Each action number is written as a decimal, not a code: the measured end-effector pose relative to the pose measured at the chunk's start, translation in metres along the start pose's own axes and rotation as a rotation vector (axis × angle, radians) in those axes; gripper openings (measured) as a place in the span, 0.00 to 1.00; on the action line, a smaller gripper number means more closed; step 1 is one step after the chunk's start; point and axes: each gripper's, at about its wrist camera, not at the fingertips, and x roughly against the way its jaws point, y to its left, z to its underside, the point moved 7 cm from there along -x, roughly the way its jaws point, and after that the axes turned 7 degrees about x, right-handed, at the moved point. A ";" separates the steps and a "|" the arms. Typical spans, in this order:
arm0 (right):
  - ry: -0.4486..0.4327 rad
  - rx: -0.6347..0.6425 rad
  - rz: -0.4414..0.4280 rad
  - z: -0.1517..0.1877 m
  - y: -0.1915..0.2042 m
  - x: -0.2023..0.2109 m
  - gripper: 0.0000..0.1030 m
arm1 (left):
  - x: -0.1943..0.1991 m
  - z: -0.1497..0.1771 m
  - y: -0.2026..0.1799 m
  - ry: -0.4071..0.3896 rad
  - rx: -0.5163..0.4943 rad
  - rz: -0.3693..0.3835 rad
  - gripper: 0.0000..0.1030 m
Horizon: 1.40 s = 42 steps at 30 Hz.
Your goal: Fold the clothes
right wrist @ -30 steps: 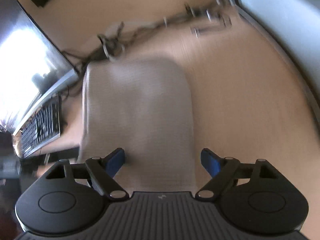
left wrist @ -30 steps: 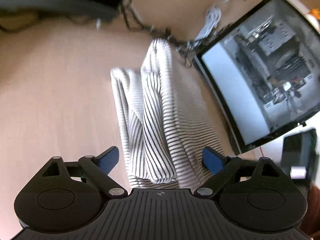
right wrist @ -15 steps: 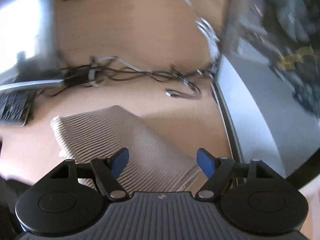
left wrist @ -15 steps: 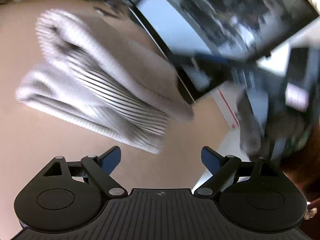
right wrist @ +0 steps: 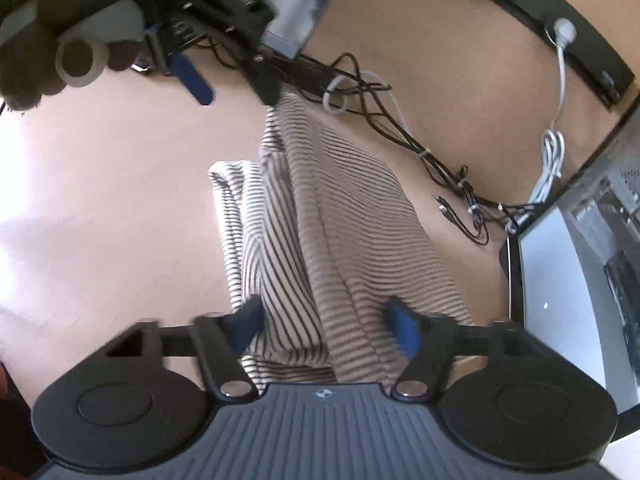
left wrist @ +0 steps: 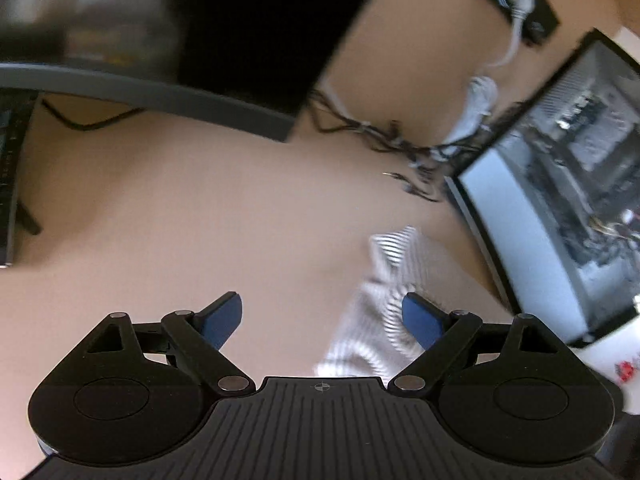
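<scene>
Here the folded striped shirt lies on the tan desk, beside a monitor and a tangle of cables. The right gripper straddles its near end; the jaws have just been closing, but whether the pads press the cloth cannot be told. The left gripper is spread wide, grasping nothing.
</scene>
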 end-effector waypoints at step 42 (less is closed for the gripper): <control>-0.017 0.375 0.066 -0.003 0.095 0.000 0.28 | 0.043 0.026 -0.034 0.021 0.084 0.290 0.61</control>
